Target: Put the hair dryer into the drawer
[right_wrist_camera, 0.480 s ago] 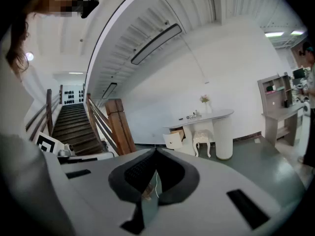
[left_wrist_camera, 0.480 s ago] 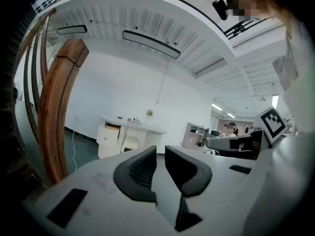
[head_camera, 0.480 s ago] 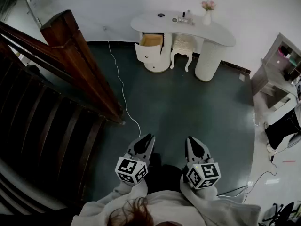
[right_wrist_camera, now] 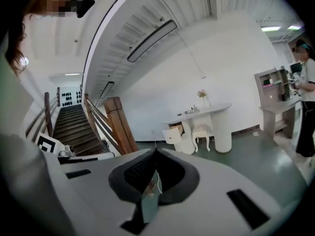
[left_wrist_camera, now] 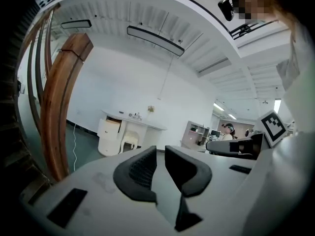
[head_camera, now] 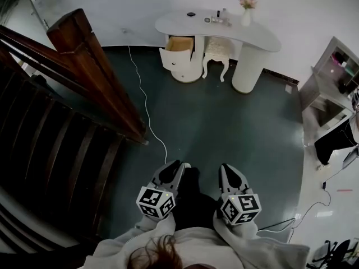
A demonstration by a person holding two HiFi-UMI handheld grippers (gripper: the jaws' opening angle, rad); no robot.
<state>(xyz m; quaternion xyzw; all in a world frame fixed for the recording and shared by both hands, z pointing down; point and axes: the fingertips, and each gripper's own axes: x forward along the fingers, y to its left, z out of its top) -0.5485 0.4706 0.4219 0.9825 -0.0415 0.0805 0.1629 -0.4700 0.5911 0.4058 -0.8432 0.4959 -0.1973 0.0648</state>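
Drawer (head_camera: 180, 45) open, pulled nearward, under far tabletop's (head_camera: 263, 38) left end; hair dryer not discernible. Open floor (head_camera: 224, 122) between. Stairs (head_camera: 67, 111) left. Left tongs (head_camera: 178, 166) slightly apart, empty; right tongs (head_camera: 225, 168) closed, empty.

- Wooden staircase (head_camera: 50, 150) fills the left, with its newel post (head_camera: 73, 29) at the top.
- White cable (head_camera: 147, 114) trails across the green floor (head_camera: 224, 128).
- White dressing table (head_camera: 262, 39) at the far wall, with a flower vase (head_camera: 247, 18) near its right end.
- White stool (head_camera: 216, 50) beneath it.
- Grey shelf unit (head_camera: 335, 66) at the right edge.
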